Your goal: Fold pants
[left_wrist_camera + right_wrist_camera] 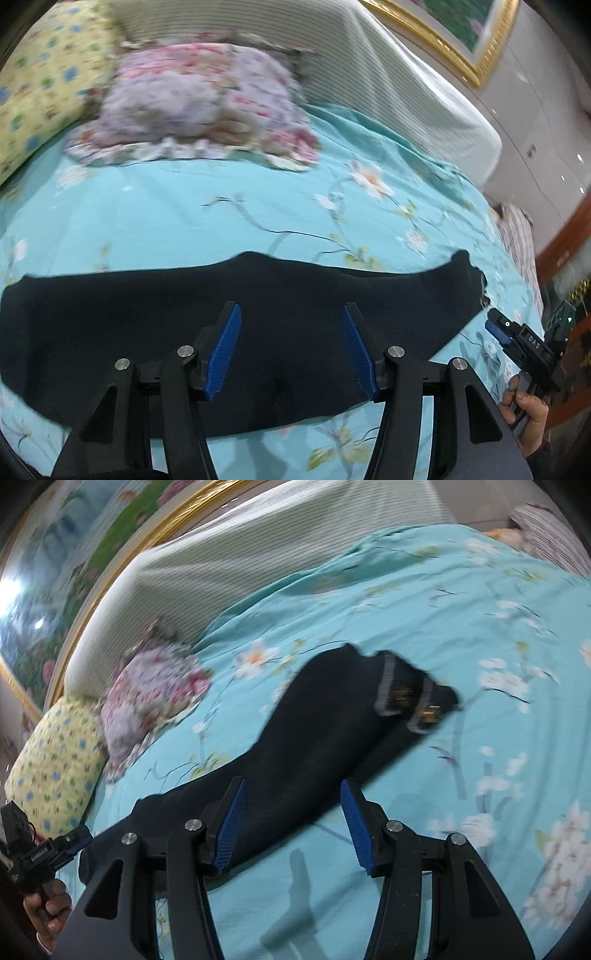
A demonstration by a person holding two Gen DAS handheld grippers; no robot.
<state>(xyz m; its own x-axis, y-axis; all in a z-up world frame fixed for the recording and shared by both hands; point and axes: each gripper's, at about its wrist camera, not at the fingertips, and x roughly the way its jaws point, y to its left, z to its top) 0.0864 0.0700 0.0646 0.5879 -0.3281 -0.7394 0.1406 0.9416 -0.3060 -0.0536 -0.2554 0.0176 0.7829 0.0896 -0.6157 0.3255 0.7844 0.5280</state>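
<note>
**Kid:** What are you holding?

**Me:** I have a black gripper with blue pads in each hand. My left gripper hangs over the long black cloth pants. Its two fingers are spread wide apart and pinch nothing.

**Kid:** And the other one?

**Me:** My right gripper is spread wide too, with nothing in it. It hangs over the near edge of the pants. From my left camera I see my right hand wrapped around its handle, off past the end of the pants.

**Kid:** Where are the pants?

**Me:** They lie flat across the light blue flowered bed sheet. The waist end with the grey belt loops points away from my right gripper. A pink flowered pillow and a yellow dotted pillow sit well apart, at the head of the bed.
</note>
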